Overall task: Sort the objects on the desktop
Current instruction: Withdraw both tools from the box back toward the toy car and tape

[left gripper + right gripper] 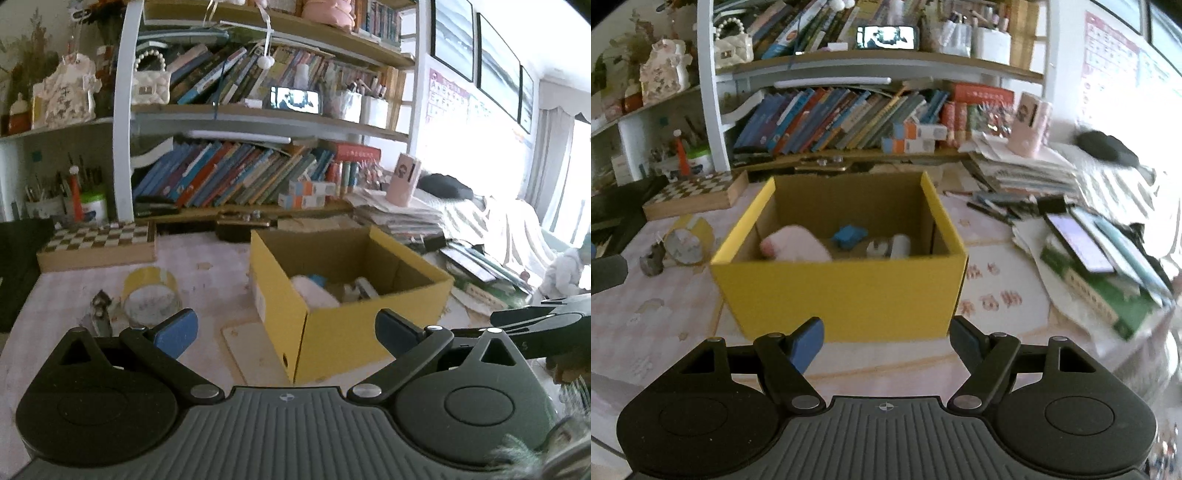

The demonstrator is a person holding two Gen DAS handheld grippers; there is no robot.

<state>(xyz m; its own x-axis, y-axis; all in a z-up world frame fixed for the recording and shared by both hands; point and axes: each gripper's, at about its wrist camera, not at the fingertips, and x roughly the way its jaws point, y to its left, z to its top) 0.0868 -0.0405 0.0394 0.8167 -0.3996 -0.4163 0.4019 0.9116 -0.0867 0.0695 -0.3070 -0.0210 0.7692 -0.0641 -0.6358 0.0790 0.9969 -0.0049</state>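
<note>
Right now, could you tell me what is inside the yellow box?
In the yellow box: a pink soft item, a small blue object and a white item. The near wall hides the front floor and anything under them.

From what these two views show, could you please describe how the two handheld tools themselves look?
Both look alike: the left tool and right tool each have a grey ribbed body with a small crosshair mark, two round black housings, black linkage arms with silver pivots, and blue finger pads. No cables or sleeves show.

Leaning books (229, 173) filled the bookshelf (886, 61). A lit phone (887, 37) stood on it. A chessboard (98, 236) lay on the tabletop (997, 266).
</note>
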